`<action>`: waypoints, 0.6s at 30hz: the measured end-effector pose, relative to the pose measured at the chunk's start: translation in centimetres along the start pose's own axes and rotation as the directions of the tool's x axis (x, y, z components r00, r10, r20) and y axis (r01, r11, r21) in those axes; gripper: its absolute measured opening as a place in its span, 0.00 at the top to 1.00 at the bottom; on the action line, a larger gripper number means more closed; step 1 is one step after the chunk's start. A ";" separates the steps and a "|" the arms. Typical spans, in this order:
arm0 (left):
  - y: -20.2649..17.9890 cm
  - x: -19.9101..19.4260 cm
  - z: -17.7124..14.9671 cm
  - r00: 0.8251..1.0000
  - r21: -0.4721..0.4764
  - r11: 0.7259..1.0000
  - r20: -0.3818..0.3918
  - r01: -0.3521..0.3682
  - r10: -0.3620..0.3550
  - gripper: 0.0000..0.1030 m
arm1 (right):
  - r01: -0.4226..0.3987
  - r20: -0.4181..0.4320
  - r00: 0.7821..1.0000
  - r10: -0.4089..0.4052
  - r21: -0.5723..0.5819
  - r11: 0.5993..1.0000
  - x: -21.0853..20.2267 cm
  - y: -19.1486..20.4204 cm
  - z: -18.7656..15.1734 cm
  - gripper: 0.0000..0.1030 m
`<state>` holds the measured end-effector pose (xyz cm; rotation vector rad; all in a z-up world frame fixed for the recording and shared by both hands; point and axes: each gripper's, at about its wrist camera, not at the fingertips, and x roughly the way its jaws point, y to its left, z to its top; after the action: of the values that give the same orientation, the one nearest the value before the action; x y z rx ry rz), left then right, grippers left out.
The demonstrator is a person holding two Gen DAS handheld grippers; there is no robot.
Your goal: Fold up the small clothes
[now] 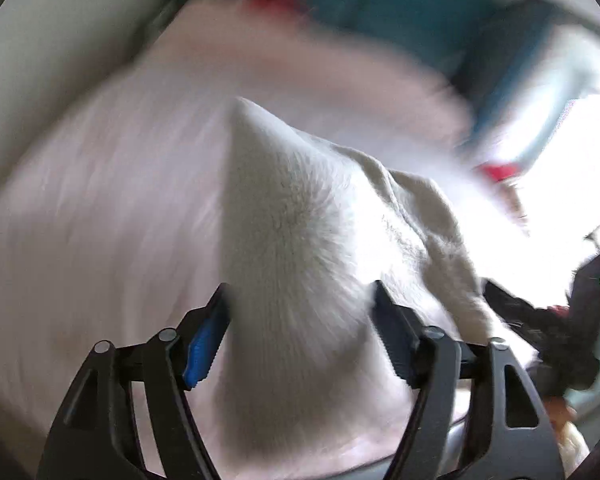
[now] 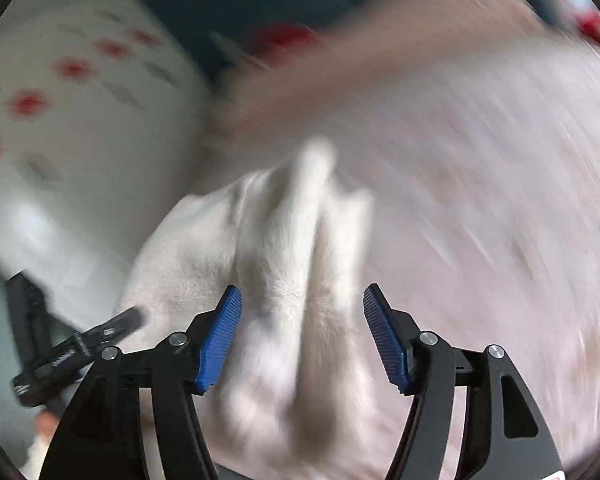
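White, fuzzy knit fills the left wrist view: a small white garment [image 1: 300, 240] bunched into a peak, rising straight ahead between the fingers of the left gripper [image 1: 302, 336], over a pale pink bedsheet [image 1: 100, 200]. Jaws about half open, cloth between them; left pad against the knit, grip on the far side not clear through the blur. Off to the right, dark and low, the right gripper [image 1: 548, 320], near the same cloth's trailing edge. In the right wrist view, the same garment [image 2: 284, 240] in long folds running forward, away from the camera, between the fingers of the right gripper [image 2: 302, 340]. Jaws apart; left pad touching the fabric, right pad clearly clear of it, so no clamp. Left gripper [image 2: 80, 344] just beside, at lower left. Red-dotted white pillow [image 2: 60, 120] beyond. Judged equally near for both hands, long axis straight ahead.
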<state>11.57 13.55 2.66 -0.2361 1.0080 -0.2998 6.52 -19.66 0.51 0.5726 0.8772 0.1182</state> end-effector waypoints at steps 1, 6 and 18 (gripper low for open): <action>1.4 1.1 -1.6 0.999 -0.037 0.999 -0.039 0.000 -0.001 0.45 | 0.003 -0.034 0.999 -0.001 0.069 0.998 0.6 -2.5 -1.9 0.39; 3.6 -0.6 -5.1 0.997 -0.100 0.993 0.049 0.061 -0.056 0.26 | -0.033 -0.057 0.997 0.042 0.139 0.990 0.4 -5.4 -4.1 0.32; 7.3 5.3 -3.9 0.979 -0.364 0.914 -0.024 0.178 -0.201 0.40 | -0.157 -0.247 0.947 0.207 0.210 0.965 11.1 -1.2 -2.0 0.62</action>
<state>11.87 18.24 -5.94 -0.6656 1.0998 -0.2978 12.00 -16.20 -8.84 0.8285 1.1038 0.2894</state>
